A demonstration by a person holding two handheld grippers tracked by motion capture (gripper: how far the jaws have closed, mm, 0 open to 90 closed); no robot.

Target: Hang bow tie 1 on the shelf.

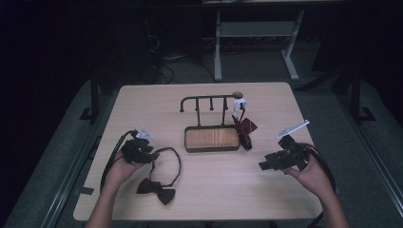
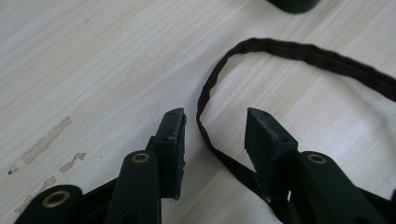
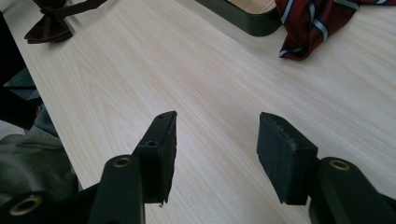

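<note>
I hold my left claw spread astride the bow tie's strap at the table's seven o'clock, needing to pinch next, right claw spread, empty.

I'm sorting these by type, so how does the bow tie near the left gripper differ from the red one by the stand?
The dark bow tie is plain brown and lies flat on the table, its strap looped out beside it. The red striped tie shows red cloth with pale stripes and hangs from the stand, draping over the tray's edge. Both are cloth neckwear.
</note>
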